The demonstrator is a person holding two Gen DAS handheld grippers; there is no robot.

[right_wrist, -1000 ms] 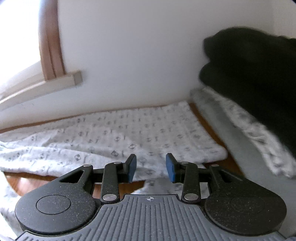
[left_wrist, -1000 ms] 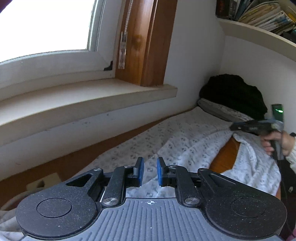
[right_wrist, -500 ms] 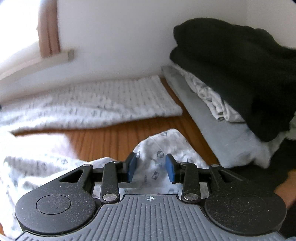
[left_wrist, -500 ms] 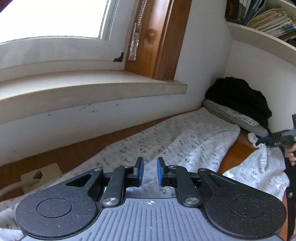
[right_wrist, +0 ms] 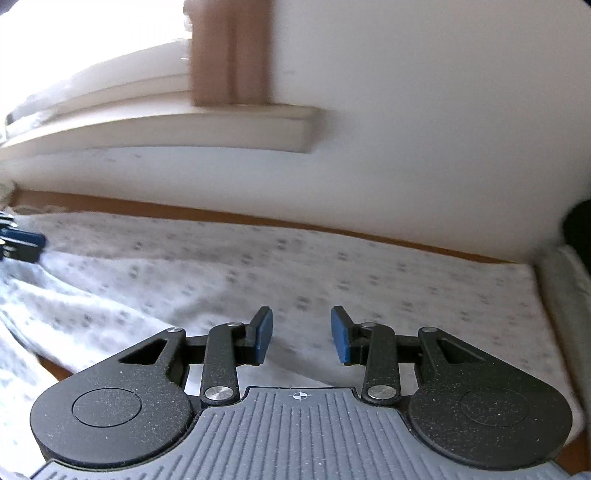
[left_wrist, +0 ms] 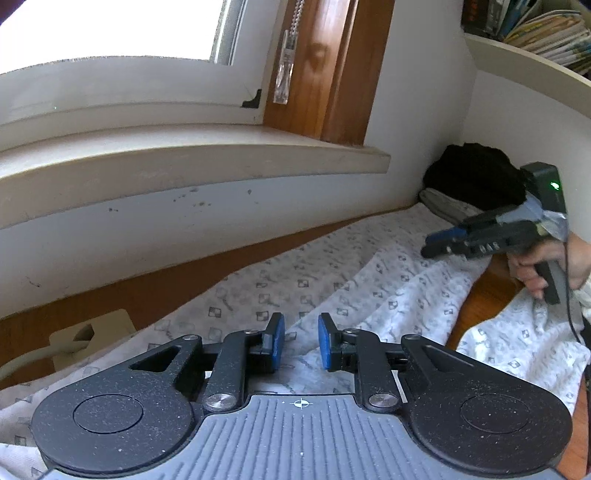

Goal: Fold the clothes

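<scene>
White patterned garment (left_wrist: 369, 291) spread along wooden worktop (left_wrist: 155, 291) by wall, one long fold laid, rest loose | left tongs (left_wrist: 301, 341) opening, nothing pinched | right tongs (right_wrist: 301, 336) parted, empty | stack (left_wrist: 465, 184) done; more folds left

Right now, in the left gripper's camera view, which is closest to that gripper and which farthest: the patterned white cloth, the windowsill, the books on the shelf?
1. Patterned white cloth, directly beneath the left gripper.
2. Windowsill, beyond, upper left.
3. Books, top right corner.
</scene>
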